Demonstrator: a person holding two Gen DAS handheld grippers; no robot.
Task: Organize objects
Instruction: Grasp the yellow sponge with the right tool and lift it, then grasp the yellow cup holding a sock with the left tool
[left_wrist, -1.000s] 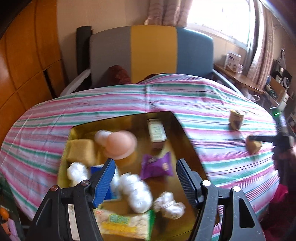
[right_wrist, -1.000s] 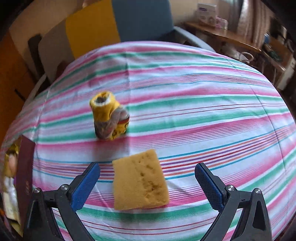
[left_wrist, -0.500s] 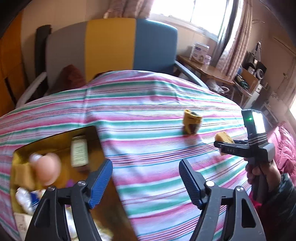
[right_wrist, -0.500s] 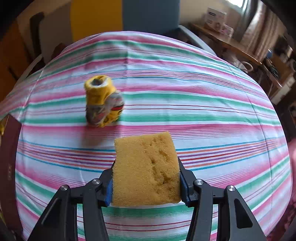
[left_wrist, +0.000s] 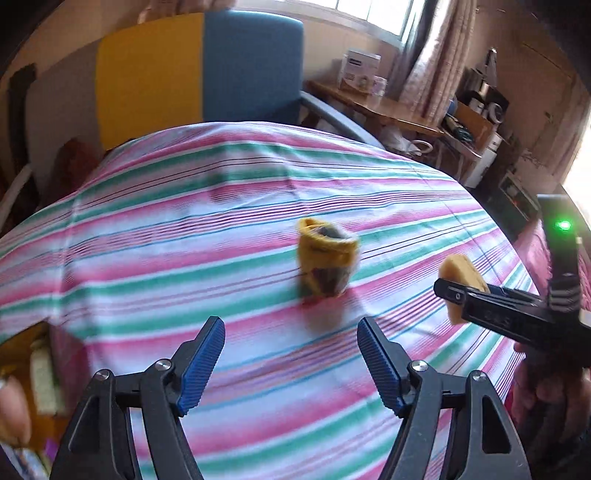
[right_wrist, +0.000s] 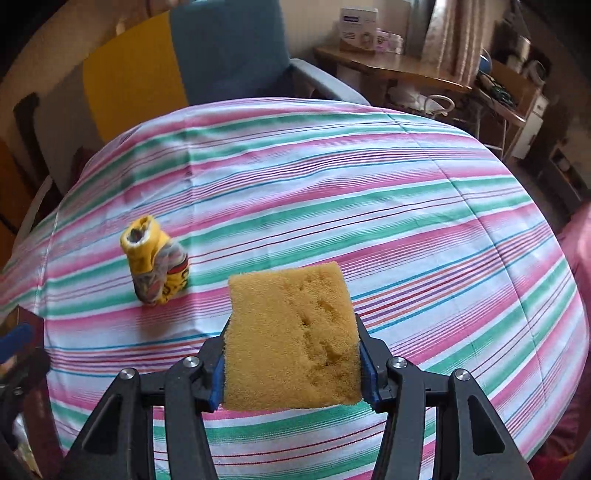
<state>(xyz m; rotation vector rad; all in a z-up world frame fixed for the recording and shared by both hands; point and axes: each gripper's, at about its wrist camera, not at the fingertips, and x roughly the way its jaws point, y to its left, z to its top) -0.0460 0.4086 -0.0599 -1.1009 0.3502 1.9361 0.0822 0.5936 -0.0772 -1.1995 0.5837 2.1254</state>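
My right gripper (right_wrist: 291, 363) is shut on a yellow sponge (right_wrist: 291, 336), lifted clear of the striped tablecloth (right_wrist: 369, 192); the left wrist view shows the same sponge (left_wrist: 461, 275) in that gripper at the right edge. A crumpled yellow wrapper (left_wrist: 327, 256) stands on the cloth just beyond my left gripper (left_wrist: 291, 363), which is open and holds nothing. In the right wrist view the wrapper (right_wrist: 155, 264) is left of the sponge. A gold box (left_wrist: 26, 369) of gathered items shows partly at the lower left.
A chair (left_wrist: 199, 66) with yellow and blue panels stands behind the table. A wooden side desk (left_wrist: 373, 107) with a white carton and clutter lies at the back right. The person's hand (left_wrist: 550, 398) grips the right tool's handle.
My right gripper closed on the sponge and lifted it off the cloth. My left gripper swung right, away from the box and toward the yellow wrapper.
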